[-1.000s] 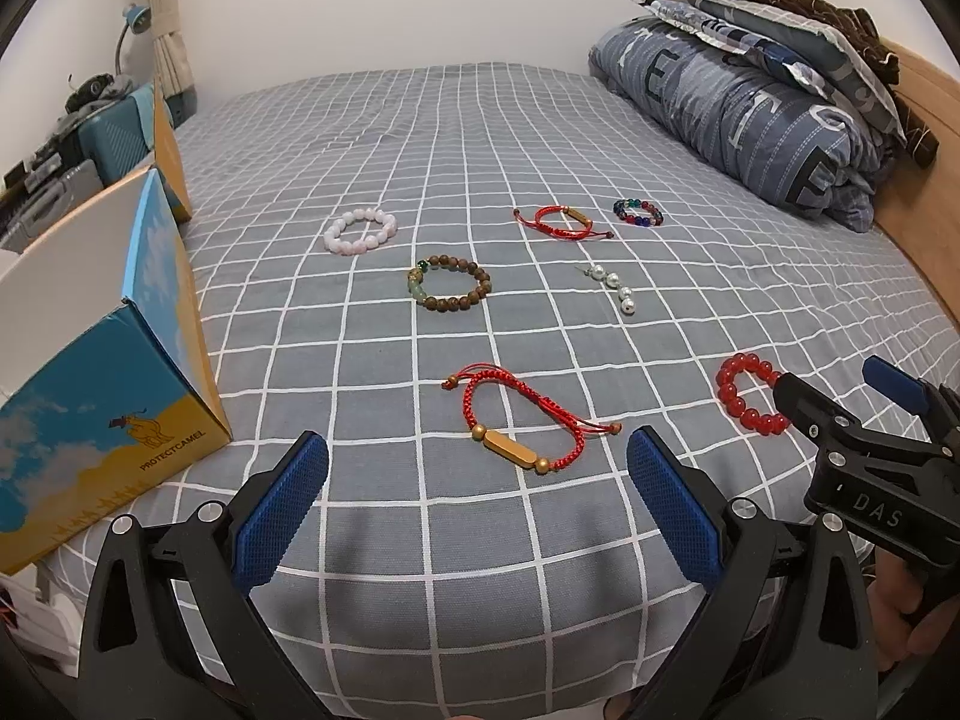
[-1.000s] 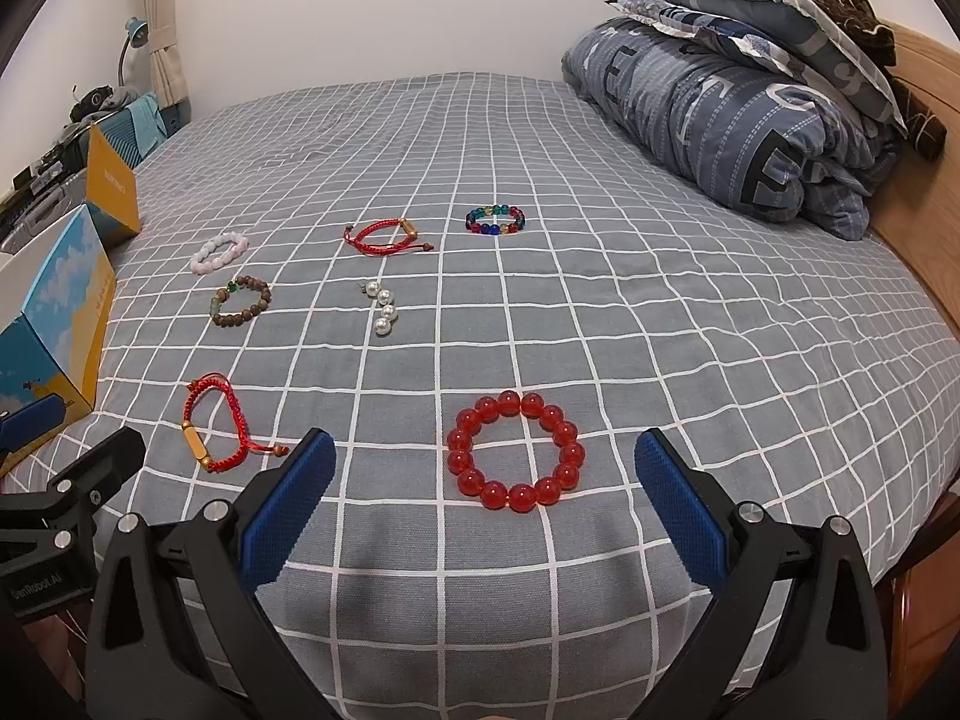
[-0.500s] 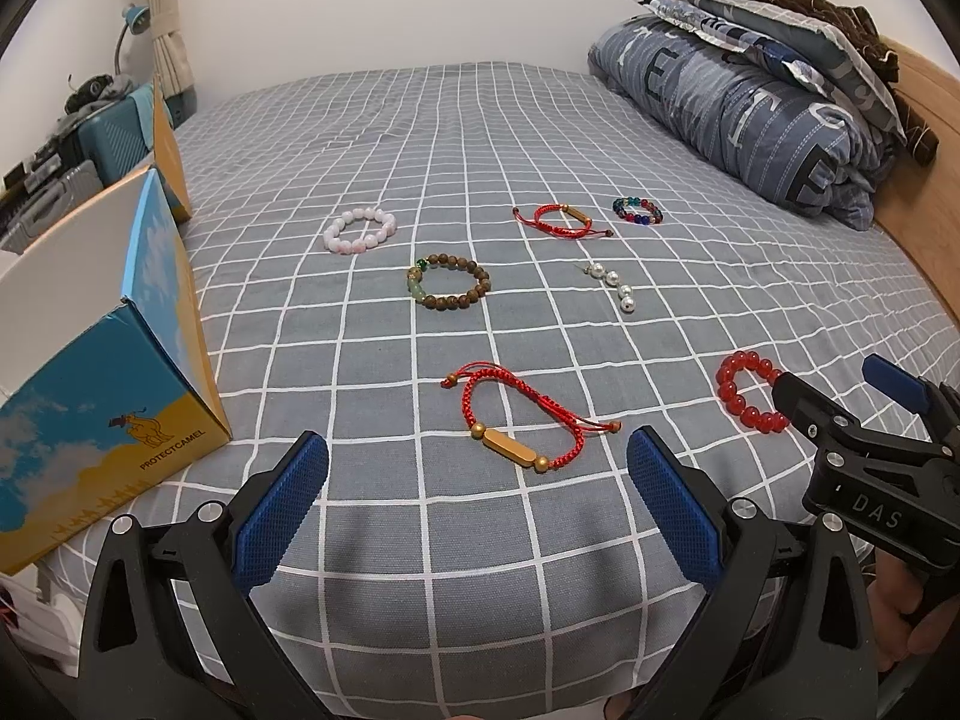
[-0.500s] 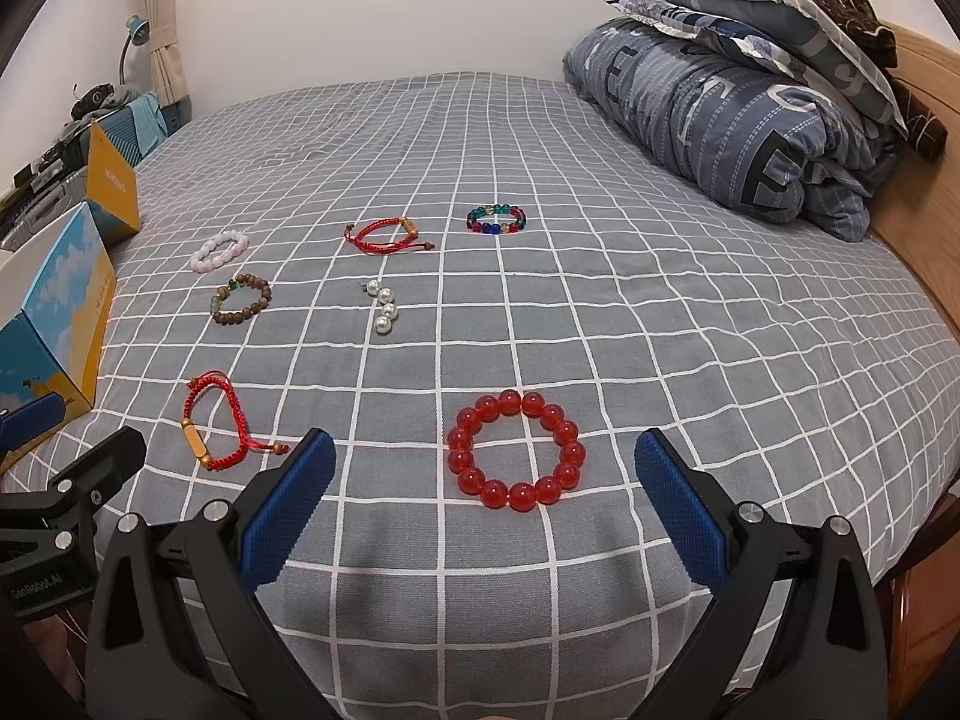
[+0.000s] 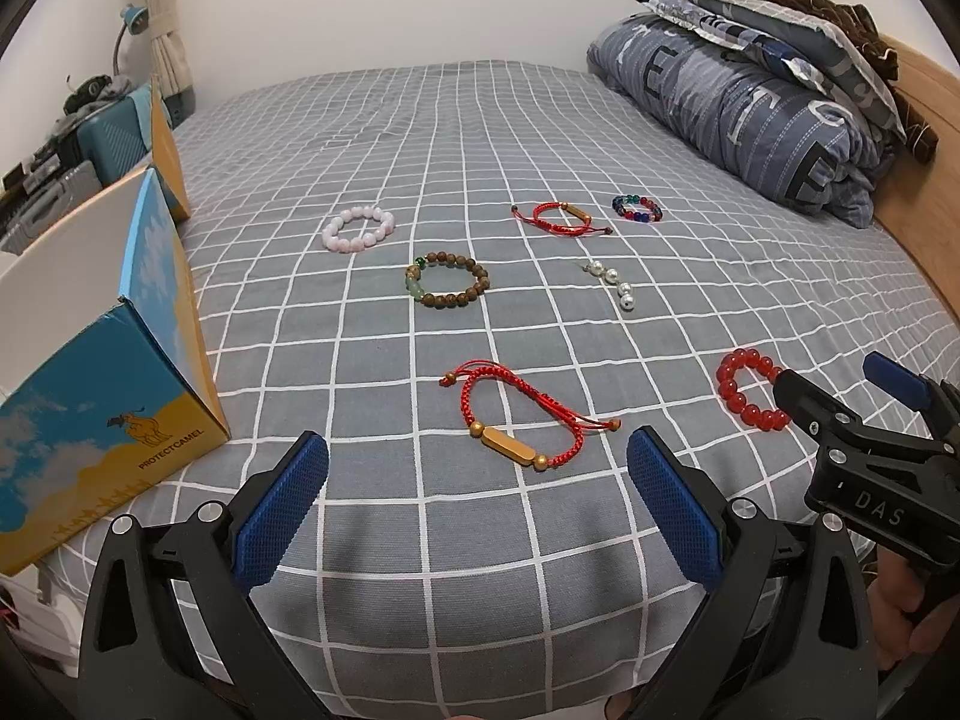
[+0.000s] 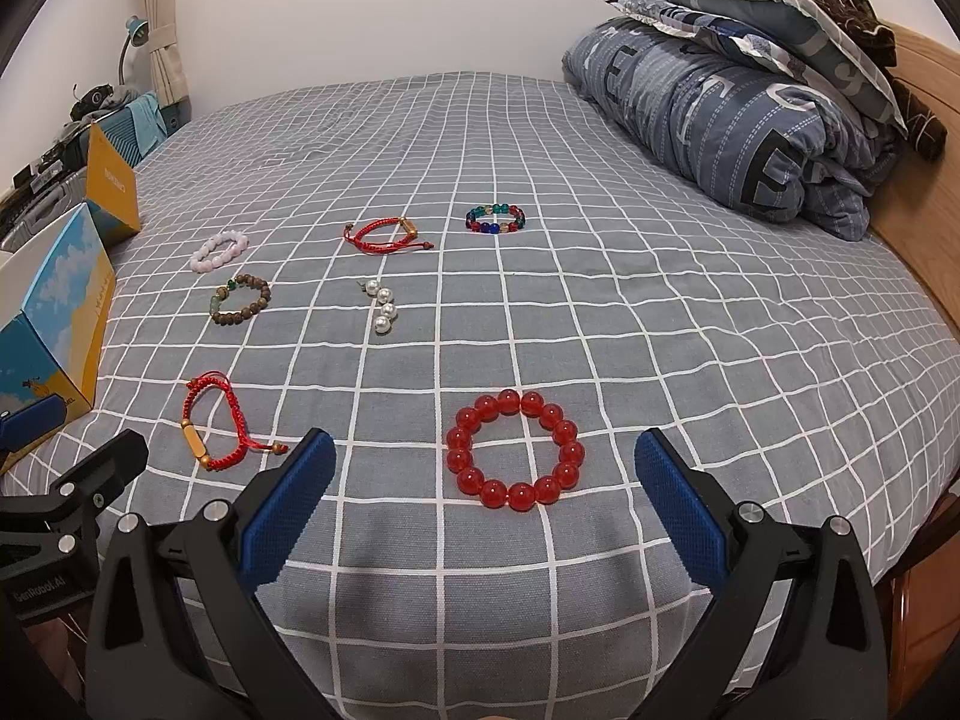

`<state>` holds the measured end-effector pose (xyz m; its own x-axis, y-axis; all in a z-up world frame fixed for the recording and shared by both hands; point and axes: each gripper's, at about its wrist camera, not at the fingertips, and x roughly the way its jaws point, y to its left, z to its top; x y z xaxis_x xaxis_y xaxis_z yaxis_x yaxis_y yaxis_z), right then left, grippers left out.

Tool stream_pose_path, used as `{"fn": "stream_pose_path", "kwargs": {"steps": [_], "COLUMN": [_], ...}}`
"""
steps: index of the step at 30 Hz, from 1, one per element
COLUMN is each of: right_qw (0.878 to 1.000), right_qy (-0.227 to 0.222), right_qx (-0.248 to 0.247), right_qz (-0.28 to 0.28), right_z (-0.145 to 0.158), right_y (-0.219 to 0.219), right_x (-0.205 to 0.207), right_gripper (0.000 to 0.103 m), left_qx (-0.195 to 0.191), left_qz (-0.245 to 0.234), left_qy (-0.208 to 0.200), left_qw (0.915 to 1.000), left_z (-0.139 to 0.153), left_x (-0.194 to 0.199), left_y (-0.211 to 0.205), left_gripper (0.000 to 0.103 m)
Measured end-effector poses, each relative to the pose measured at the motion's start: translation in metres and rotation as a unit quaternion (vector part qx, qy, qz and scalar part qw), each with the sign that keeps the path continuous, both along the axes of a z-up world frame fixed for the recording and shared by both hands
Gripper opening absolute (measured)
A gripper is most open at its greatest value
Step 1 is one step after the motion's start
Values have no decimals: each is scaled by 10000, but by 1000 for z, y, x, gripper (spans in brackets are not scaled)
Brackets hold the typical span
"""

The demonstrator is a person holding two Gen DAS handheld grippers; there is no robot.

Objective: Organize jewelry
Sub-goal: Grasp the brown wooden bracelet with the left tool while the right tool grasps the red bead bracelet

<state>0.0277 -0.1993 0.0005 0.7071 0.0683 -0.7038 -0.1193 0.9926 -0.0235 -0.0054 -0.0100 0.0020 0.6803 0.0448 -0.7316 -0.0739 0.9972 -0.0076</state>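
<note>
Several bracelets lie on the grey checked bed sheet (image 5: 420, 138). A red cord bracelet with a gold bar (image 5: 522, 420) lies just ahead of my open left gripper (image 5: 477, 504). A red bead bracelet (image 6: 516, 459) lies just ahead of my open right gripper (image 6: 486, 507). Farther off lie a brown wooden bead bracelet (image 5: 447, 279), a pink bead bracelet (image 5: 359, 228), a second red cord bracelet (image 5: 558, 217), a multicolour bead bracelet (image 5: 637, 209) and a short pearl string (image 5: 612, 283). Both grippers are empty.
An open blue and yellow cardboard box (image 5: 90, 360) stands at the left bed edge. A folded blue duvet and pillows (image 5: 750, 96) lie at the right by the wooden headboard (image 5: 924, 138). Luggage and clutter (image 5: 72, 120) stand beyond the box.
</note>
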Motion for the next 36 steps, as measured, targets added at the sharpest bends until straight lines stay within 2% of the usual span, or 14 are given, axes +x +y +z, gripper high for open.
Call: {"fn": "stream_pose_path", "kwargs": {"steps": [8,15,21,27,32,36], "right_qw": [10000,10000,9999,9996,9989,9980], "right_qy": [6,-35,99,258,452,627], "right_qx": [-8,-24,-59,27,57,1], "right_qz": [-2,36,9,84,81,38], "right_z": [0,2,-12,-31,-48,-60], "right_y": [0,0,-4,-5,-4,-3], "right_x": [1,2,10,24,39,47], "right_gripper": [96,96,96,95,95,95], "left_qx": [-76,-6,30,98,231,293], "left_qz": [-15,138,314,412,367,377], "left_qy": [-6,-132,-18,299,576,803], "left_qw": [10000,9998,9995,9987,9974,9956], "left_z": [1,15,20,7,-14,-39], "left_x": [-1,7,54,112,159,178], "left_y": [0,6,20,27,27,32], "left_gripper": [97,97,97,97,97,97]}}
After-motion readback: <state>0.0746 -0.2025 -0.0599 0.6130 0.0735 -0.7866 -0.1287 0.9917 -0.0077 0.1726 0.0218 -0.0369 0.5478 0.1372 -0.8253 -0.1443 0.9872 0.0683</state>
